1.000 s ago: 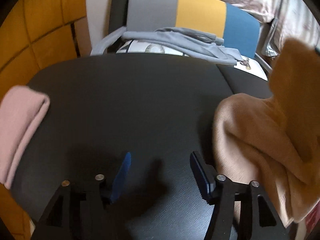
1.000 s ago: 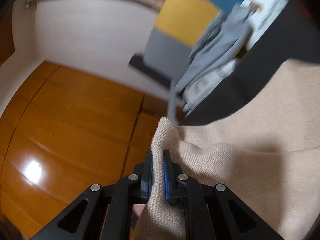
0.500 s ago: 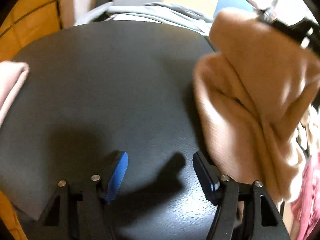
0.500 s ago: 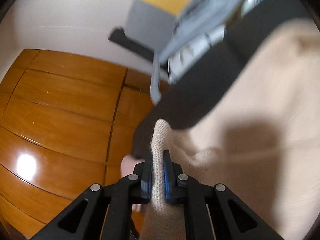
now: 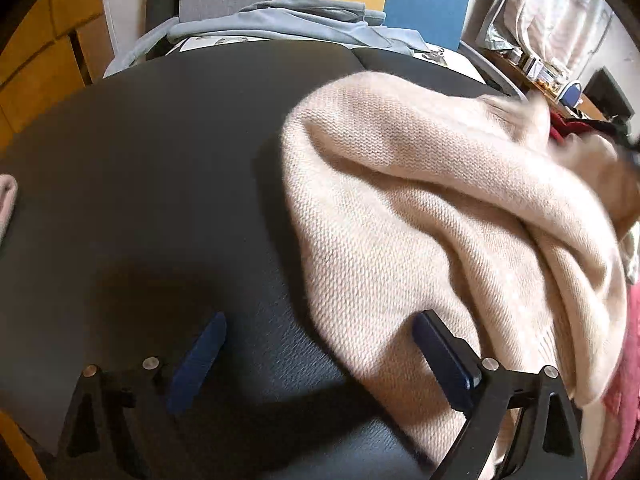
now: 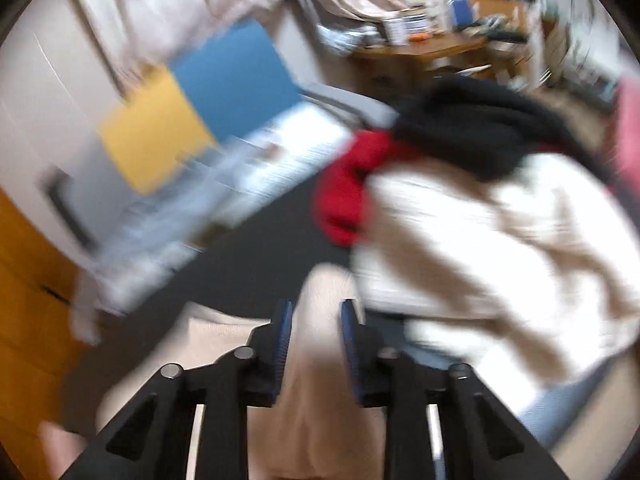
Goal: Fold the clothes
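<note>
A beige knit sweater [image 5: 420, 208] lies crumpled on the right half of the black table [image 5: 140, 168]. My left gripper [image 5: 320, 344] is open low over the table, its right finger resting on the sweater's near edge. In the blurred right wrist view, my right gripper [image 6: 316, 320] has its jaws parted with a fold of the beige sweater [image 6: 320, 344] between them. It also shows at the far right of the left wrist view [image 5: 628, 152], blurred.
A folded pink garment [image 5: 6, 200] sits at the table's left edge. A pile of red [image 6: 344, 196], black [image 6: 480, 128] and white [image 6: 500, 240] clothes lies to the right. A chair with grey clothing [image 5: 304, 24] stands behind the table.
My right gripper swung the sweater down onto the table and its jaws have parted from shut. The sweater now lies spread lower. My left gripper stayed open near the table's front.
</note>
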`<state>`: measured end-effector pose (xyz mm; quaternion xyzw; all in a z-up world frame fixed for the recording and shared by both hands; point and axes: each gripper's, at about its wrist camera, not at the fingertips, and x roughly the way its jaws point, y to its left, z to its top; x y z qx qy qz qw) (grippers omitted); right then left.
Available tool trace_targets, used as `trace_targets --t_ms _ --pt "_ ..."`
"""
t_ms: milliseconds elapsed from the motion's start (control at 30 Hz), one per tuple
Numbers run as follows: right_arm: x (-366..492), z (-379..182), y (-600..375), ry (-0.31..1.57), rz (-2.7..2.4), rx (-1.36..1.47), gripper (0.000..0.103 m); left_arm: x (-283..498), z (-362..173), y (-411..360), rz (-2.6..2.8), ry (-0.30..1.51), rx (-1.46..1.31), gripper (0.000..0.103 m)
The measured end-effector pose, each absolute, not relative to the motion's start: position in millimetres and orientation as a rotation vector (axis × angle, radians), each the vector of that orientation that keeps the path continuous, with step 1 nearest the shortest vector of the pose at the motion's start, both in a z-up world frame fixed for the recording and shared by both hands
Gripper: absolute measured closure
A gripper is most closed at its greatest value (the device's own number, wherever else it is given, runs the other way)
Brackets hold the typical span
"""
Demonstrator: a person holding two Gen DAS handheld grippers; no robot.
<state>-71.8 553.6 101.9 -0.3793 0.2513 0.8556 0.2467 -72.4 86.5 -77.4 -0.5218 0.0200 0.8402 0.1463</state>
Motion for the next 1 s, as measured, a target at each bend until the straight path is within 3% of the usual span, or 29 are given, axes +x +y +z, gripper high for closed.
trace_targets --t_ms 133,267,333,400,433,500,600,633,667,800,1000 --pt "-44.1 98.9 502.9 0.568 2.538 -1.041 0.070 -77.2 -79.2 89.3 2.424 0.095 -1.491 0.006" --pt "-30.9 52.8 440.7 0.729 2.661 -1.437 0.067 -74.4 -74.4 90.1 2.428 0.123 -1.462 0.011" --pt "-19.2 28.7 433.1 0.804 2.554 -1.524 0.067 -78.3 -69.6 98.1 2.418 0.127 -1.446 0.022" --pt "-4.6 15.8 432.6 0.821 2.506 -1.509 0.067 -75.5 -65.6 101.6 2.399 0.142 -1.422 0.044" --pt "0.9 12.6 434.0 0.842 2.502 -1.490 0.067 -74.6 -63.8 105.0 2.389 0.156 -1.410 0.049" --pt "9.5 7.9 439.4 0.963 2.491 -1.448 0.066 -77.7 -60.4 116.6 2.372 0.187 -1.397 0.069" --pt "-1.5 2.7 442.1 0.928 2.522 -1.454 0.068 -87.6 -51.6 128.1 2.321 0.200 -1.386 0.088" --pt "-11.0 -3.3 435.8 0.862 2.550 -1.457 0.087 -91.6 -46.8 128.9 2.312 0.192 -1.384 0.089" --pt "-19.7 -8.1 430.9 0.809 2.576 -1.455 0.100 -95.4 -40.5 129.1 2.307 0.188 -1.376 0.090" --pt "-31.3 5.5 449.2 0.905 2.650 -1.349 0.100 -109.3 10.6 115.4 2.367 0.238 -1.249 0.090" --pt "-40.8 51.2 481.2 0.831 2.667 -1.112 0.100 -137.9 70.4 84.7 2.460 0.350 -1.146 0.090"
